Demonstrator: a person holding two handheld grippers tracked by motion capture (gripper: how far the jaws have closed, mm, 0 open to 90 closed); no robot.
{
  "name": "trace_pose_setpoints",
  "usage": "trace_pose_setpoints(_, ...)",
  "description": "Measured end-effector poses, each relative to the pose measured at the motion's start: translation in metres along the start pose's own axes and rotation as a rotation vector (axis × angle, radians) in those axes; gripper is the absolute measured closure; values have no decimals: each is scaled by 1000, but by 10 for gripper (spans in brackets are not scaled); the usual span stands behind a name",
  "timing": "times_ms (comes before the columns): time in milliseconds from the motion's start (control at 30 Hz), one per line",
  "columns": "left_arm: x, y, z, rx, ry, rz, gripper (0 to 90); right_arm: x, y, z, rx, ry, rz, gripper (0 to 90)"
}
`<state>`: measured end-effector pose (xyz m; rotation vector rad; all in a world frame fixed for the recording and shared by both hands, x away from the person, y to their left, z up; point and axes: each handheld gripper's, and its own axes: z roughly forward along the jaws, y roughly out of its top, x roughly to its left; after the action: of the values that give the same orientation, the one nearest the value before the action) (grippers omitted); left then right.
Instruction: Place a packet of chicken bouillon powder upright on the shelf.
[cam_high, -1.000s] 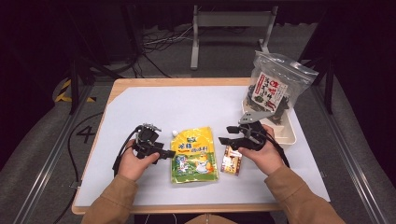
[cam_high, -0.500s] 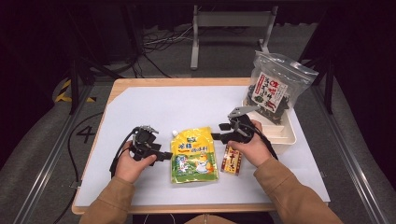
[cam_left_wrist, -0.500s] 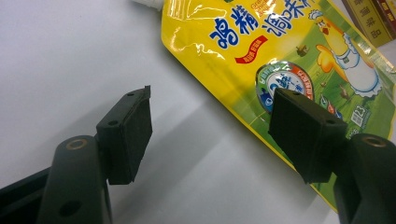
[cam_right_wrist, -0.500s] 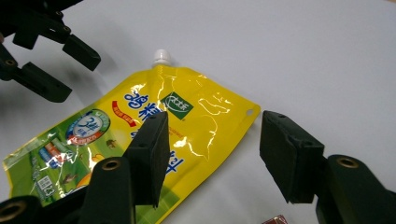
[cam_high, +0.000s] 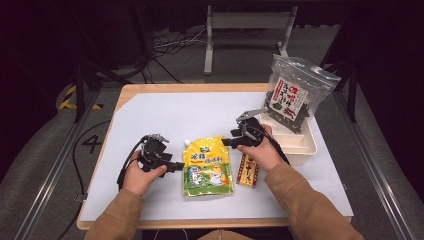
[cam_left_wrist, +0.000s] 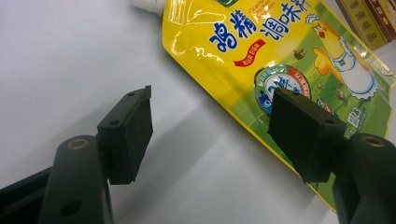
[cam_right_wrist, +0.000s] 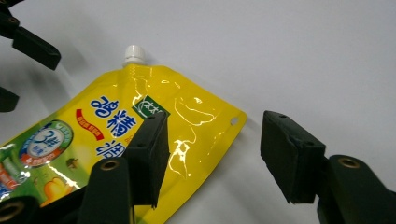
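White tabletop (cam_high: 165, 115) carries a yellow spouted pouch (cam_high: 206, 166) near its front edge; left claw (cam_high: 176, 166) and right claw (cam_high: 227, 141), both spread and empty, flank it, likely to grasp.

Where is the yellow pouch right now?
In the high view the yellow pouch lies flat on the white table, near the front middle, between the left gripper and the red box.

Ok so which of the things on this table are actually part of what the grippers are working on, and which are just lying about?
In the job:
- yellow spout pouch, lying flat
- left gripper, open at the pouch's left edge
- right gripper, open at the pouch's top right corner

Lying about:
- small red and yellow packet, right of the pouch
- white tray
- dark snack bag, leaning in the tray
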<state>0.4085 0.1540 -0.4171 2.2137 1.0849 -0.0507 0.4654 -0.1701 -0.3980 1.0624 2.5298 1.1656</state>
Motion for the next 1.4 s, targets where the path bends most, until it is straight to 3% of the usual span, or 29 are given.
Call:
trace_pose_setpoints(500, 0, 0, 0, -1, -2, 6, 318, -10, -1, 29, 53, 10, 54, 415)
trace_pose_setpoints(800, 0, 0, 1, 1, -10, 4, 317, -14, -3, 42, 51, 25, 75, 413)
trace_pose_setpoints(1167, -3, 1, 5, 15, -18, 15, 318, -13, -3, 45, 67, 84, 92, 476)
trace_pose_setpoints(1400, -2, 0, 11, 39, -6, 28, 317, -10, -2, 42, 63, 95, 81, 525)
